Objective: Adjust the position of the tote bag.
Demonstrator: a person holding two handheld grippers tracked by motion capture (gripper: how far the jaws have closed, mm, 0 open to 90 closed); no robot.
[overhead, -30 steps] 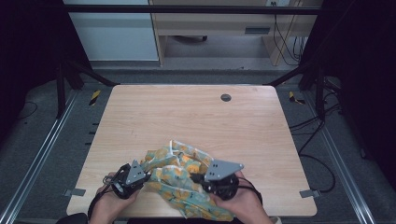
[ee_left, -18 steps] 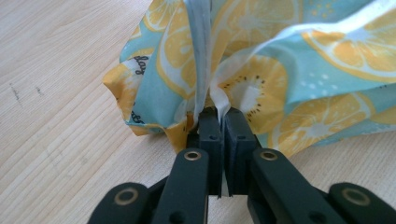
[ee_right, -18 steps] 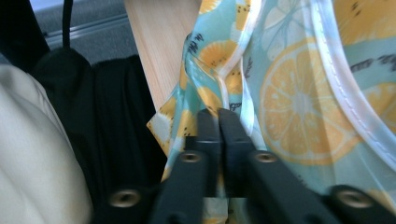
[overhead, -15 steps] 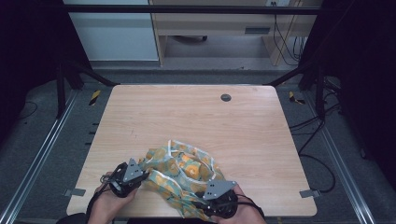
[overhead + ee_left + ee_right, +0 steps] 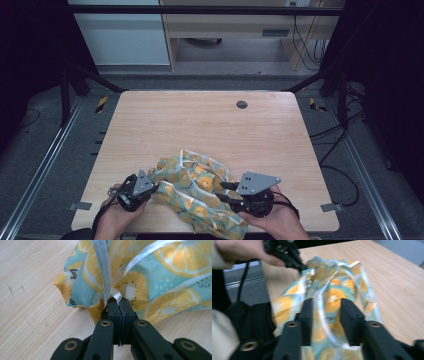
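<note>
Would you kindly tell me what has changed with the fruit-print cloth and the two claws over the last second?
The right claw let go of the fruit-print cloth, drew back toward the near table edge, then came forward again; its jaws have just been closing and now stand apart astride a fold, not pressing it. The left claw stayed put, shut on the cloth's corner.

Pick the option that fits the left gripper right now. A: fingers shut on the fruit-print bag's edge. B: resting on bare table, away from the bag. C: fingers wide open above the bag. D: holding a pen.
A: in the left gripper view the left gripper has its fingers pressed together on the edge of the fruit-print bag.
</note>
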